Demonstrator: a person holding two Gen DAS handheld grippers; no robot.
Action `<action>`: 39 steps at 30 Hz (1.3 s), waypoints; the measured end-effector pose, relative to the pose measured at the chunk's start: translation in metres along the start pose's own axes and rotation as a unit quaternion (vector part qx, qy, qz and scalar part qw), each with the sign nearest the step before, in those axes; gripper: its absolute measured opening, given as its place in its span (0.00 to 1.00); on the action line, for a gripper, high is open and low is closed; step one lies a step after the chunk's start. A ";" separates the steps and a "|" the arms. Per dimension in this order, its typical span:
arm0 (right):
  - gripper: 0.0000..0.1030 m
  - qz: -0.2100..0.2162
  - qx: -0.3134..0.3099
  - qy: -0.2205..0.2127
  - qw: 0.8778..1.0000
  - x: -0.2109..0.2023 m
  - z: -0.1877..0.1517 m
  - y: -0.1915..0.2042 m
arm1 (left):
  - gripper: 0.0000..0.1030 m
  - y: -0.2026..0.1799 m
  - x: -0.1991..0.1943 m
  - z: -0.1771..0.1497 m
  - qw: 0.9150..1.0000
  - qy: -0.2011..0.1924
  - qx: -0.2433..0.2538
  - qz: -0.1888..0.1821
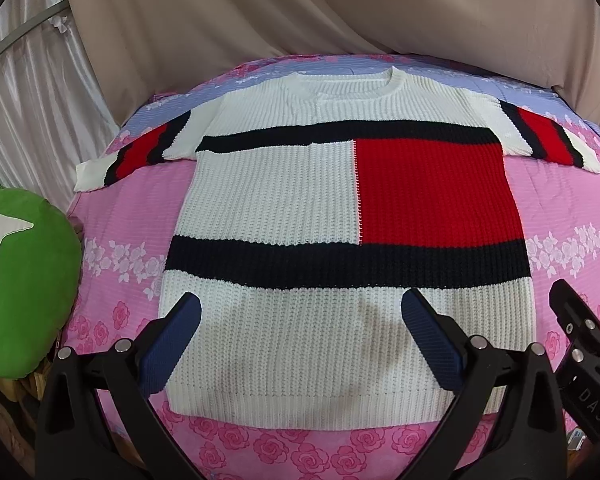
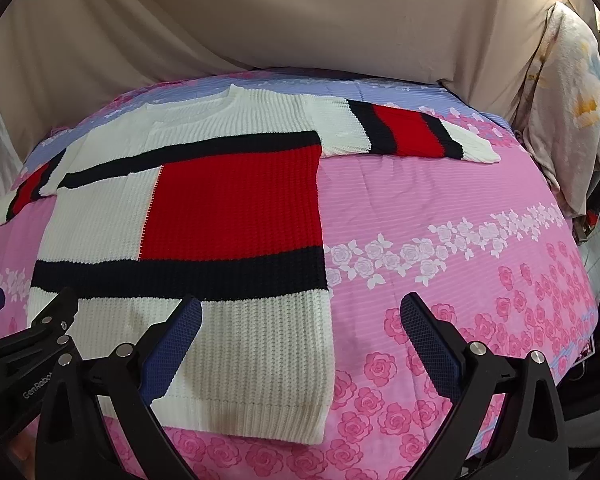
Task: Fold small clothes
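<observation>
A knit sweater point(image 1: 284, 208), white with a red block and dark navy bands, lies flat and face up on the bed, both sleeves spread out to the sides. It also shows in the right wrist view point(image 2: 228, 216). My left gripper point(image 1: 300, 308) is open and empty, above the sweater's white lower part near the hem. My right gripper point(image 2: 300, 308) is open and empty, over the sweater's lower right edge and the bed cover. The right gripper also shows at the right edge of the left wrist view point(image 1: 580, 332).
The bed has a pink rose-print cover point(image 2: 460, 288) with a lilac strip at the far side. A green cushion point(image 1: 24, 280) lies at the bed's left edge. A beige curtain point(image 1: 300, 12) hangs behind. Hanging cloth point(image 2: 568, 80) is at the right.
</observation>
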State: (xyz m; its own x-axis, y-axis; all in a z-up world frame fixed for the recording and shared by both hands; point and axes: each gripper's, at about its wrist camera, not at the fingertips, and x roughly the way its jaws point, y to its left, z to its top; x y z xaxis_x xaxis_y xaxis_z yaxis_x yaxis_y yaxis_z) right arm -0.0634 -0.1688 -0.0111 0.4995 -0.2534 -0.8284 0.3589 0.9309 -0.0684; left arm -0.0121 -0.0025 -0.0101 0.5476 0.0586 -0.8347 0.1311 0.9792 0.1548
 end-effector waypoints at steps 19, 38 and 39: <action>0.95 0.000 -0.005 0.006 1.000 0.005 0.009 0.003 | 0.95 -0.004 0.008 0.007 1.000 0.005 0.000 -0.004; 0.95 0.001 -0.007 0.007 1.000 0.009 0.010 0.004 | 0.95 -0.004 0.013 0.007 1.000 0.009 0.002 -0.008; 0.95 0.001 -0.007 0.007 1.000 0.009 0.010 0.004 | 0.95 -0.004 0.013 0.007 1.000 0.009 0.002 -0.008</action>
State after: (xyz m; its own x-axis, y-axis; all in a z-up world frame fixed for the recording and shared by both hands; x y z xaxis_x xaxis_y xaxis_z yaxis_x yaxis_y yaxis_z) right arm -0.0496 -0.1697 -0.0129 0.4889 -0.2485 -0.8362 0.3468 0.9349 -0.0751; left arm -0.0002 -0.0070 -0.0177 0.5299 0.0469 -0.8468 0.1423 0.9794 0.1433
